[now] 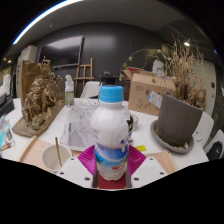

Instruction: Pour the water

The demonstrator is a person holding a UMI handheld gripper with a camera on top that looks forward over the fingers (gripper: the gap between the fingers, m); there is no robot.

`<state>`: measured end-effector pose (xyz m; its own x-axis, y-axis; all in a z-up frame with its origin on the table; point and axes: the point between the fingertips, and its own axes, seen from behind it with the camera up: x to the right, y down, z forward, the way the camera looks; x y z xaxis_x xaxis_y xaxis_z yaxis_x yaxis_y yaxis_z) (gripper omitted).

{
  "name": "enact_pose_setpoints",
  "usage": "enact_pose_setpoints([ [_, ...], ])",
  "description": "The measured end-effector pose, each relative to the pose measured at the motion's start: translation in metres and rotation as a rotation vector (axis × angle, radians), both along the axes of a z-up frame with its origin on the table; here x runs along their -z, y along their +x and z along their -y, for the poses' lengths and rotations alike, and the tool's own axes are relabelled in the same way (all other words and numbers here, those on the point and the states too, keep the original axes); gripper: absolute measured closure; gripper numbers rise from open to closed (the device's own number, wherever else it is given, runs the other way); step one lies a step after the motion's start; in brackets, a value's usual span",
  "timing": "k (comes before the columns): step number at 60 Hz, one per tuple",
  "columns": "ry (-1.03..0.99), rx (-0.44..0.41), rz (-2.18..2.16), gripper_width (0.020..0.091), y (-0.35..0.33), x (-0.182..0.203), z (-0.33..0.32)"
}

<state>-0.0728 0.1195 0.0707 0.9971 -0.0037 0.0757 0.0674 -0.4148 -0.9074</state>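
A white plastic bottle [111,128] with a blue cap and a blue and red label stands upright between my fingers. My gripper [111,163] is shut on it, both magenta pads [88,160] pressing against its lower sides. The bottle's base is hidden behind the gripper body. A clear glass vessel [79,127] sits on the white table [150,128] just beyond and left of the bottle.
A grey plant pot [181,122] with dry stems stands to the right. A cardboard box [149,95] sits behind it. A brown sculpture [41,98] is on the left, with a small green-capped bottle [69,90] beside it. A round wooden board [49,153] lies near left.
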Motion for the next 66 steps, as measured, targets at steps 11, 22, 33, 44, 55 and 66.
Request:
enact_pose_setpoints([
  [11, 0.026, 0.036, -0.039, 0.0687, 0.005, 0.016, 0.009],
  [22, -0.034, 0.087, -0.097, 0.0434, 0.012, 0.019, 0.019],
  [33, -0.092, 0.133, -0.099, 0.0251, 0.009, -0.018, 0.069],
  [44, -0.179, 0.168, -0.046, 0.0248, -0.023, -0.068, 0.159],
  [55, -0.237, 0.163, -0.057, 0.0246, -0.07, -0.097, 0.239],
  [66, -0.259, 0.168, -0.017, 0.0249, -0.083, -0.104, 0.275],
])
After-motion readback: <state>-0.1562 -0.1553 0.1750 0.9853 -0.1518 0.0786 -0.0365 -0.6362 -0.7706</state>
